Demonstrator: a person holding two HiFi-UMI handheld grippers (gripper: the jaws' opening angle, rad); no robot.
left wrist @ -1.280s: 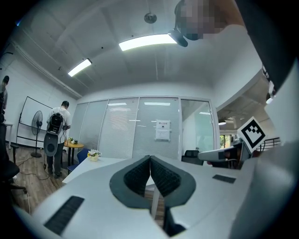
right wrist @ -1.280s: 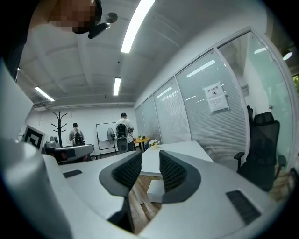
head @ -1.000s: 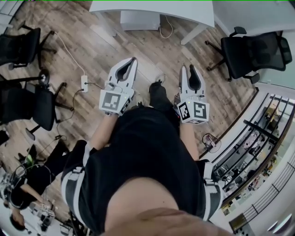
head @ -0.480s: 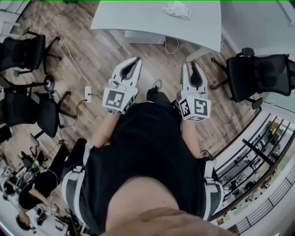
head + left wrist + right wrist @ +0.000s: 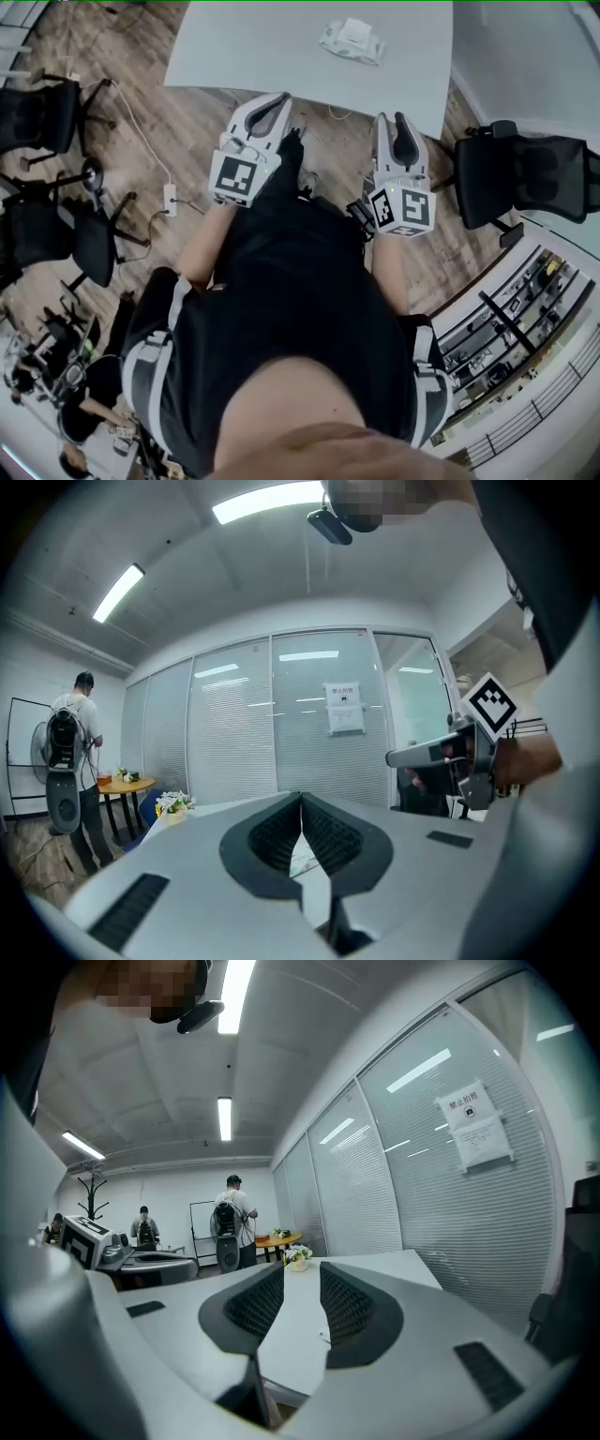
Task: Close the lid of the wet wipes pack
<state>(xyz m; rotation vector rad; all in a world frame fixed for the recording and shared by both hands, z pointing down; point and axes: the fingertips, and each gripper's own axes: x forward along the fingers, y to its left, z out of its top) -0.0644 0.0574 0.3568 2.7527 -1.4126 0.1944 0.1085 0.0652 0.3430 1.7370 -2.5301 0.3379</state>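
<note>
The wet wipes pack (image 5: 352, 40), white and crumpled-looking, lies on the white table (image 5: 262, 52) toward its far right. Both grippers are held out in front of the person's body, short of the table's near edge and well apart from the pack. My left gripper (image 5: 277, 100) has its jaws pressed together with nothing held; in the left gripper view the left gripper (image 5: 301, 801) shows only a thin slit between its pads. My right gripper (image 5: 395, 120) is open and empty, and in the right gripper view the right gripper (image 5: 302, 1274) frames the table top (image 5: 291, 1326) in its gap.
A black office chair (image 5: 525, 173) stands right of the table and more chairs (image 5: 42, 108) stand at the left. A power strip (image 5: 170, 199) with cables lies on the wooden floor. A small flower pot (image 5: 298, 1256) sits at the table's far end. People (image 5: 230, 1224) stand far behind.
The person has walked toward the table: it has slid down in the head view and the wipes pack has come into sight. Both grippers travelled along, their jaws unchanged.
</note>
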